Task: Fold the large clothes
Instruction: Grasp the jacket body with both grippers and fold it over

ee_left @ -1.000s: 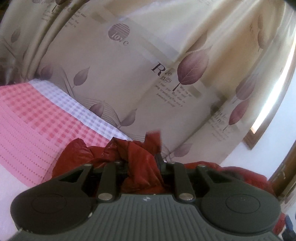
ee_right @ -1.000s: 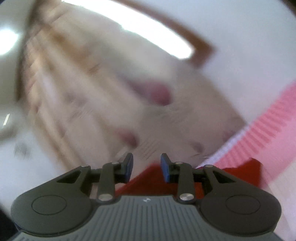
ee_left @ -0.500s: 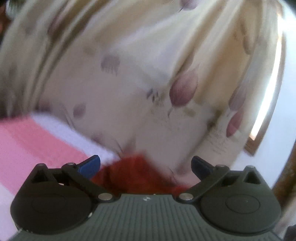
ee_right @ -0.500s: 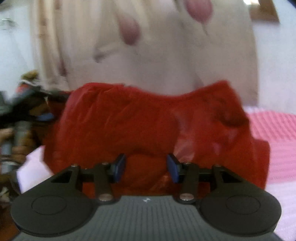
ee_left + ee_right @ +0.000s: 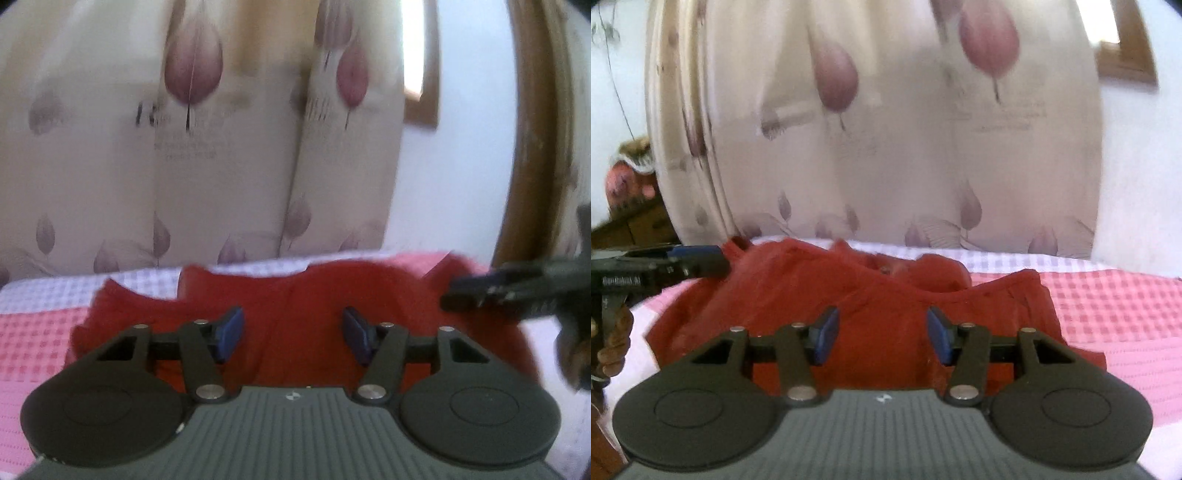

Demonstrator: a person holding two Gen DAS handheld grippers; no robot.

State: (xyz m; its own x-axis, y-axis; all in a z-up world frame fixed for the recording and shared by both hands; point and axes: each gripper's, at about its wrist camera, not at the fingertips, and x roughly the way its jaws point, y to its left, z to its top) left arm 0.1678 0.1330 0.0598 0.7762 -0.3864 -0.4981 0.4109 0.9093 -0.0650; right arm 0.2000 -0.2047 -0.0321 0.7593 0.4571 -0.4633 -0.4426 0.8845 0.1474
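Observation:
A red garment (image 5: 295, 306) lies crumpled on a pink and white checked bedspread (image 5: 33, 343). It also shows in the right wrist view (image 5: 827, 295). My left gripper (image 5: 292, 334) is open and empty, just above the garment's near part. My right gripper (image 5: 880, 334) is open and empty over the garment too. The right gripper shows at the right edge of the left wrist view (image 5: 491, 293). The left gripper shows at the left edge of the right wrist view (image 5: 683, 260), next to the garment's far left corner.
A cream curtain with purple leaf prints (image 5: 221, 166) hangs right behind the bed. A white wall and a brown wooden frame (image 5: 535, 147) stand at the right. Wooden furniture with clutter (image 5: 624, 206) stands at the left in the right wrist view.
My left gripper was shut on the red cloth, then opened and let it go. Both grippers swung down and now face the garment lying on the bed.

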